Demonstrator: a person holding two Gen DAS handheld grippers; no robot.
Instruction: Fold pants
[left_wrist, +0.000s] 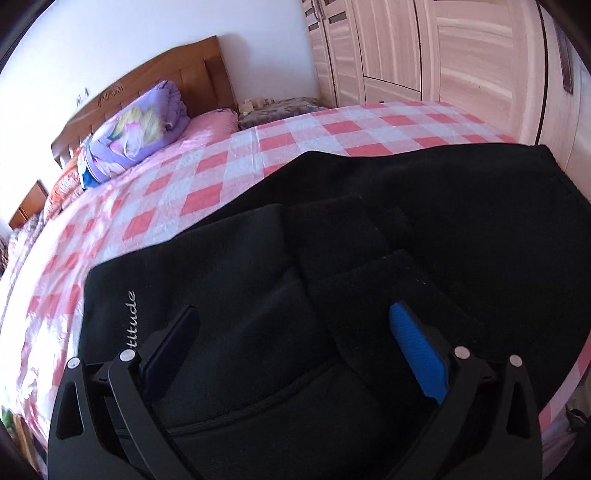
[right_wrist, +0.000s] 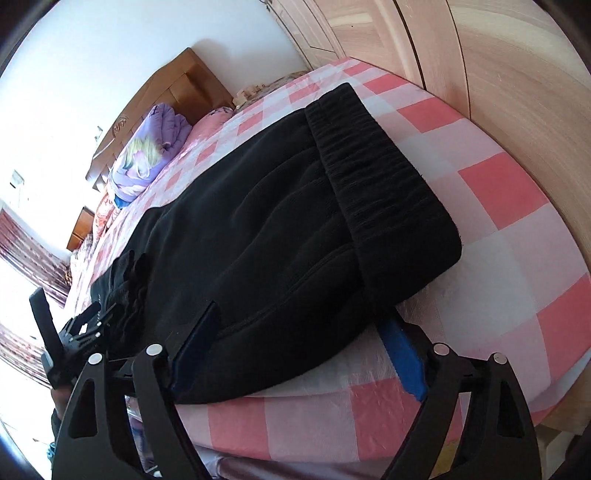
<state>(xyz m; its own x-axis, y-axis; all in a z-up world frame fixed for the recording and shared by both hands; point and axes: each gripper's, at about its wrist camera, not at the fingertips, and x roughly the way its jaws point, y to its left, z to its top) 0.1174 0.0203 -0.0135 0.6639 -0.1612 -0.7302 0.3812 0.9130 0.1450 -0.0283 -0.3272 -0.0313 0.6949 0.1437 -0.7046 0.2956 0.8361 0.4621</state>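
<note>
- The left gripper (left_wrist: 295, 350) is hovering low over the black pants (left_wrist: 369, 229), its fingers spread wide and holding nothing.
- The right gripper (right_wrist: 299, 350) is also gaping wide at the near edge of the pants (right_wrist: 280, 221), gripping nothing.
- The pants are lying folded on the pink checked bedsheet (left_wrist: 207, 177), with the elastic waistband (right_wrist: 376, 166) facing the wardrobe (left_wrist: 424, 48).
- A purple quilt (left_wrist: 136, 136) is sitting by the wooden headboard (left_wrist: 155, 77).
</note>
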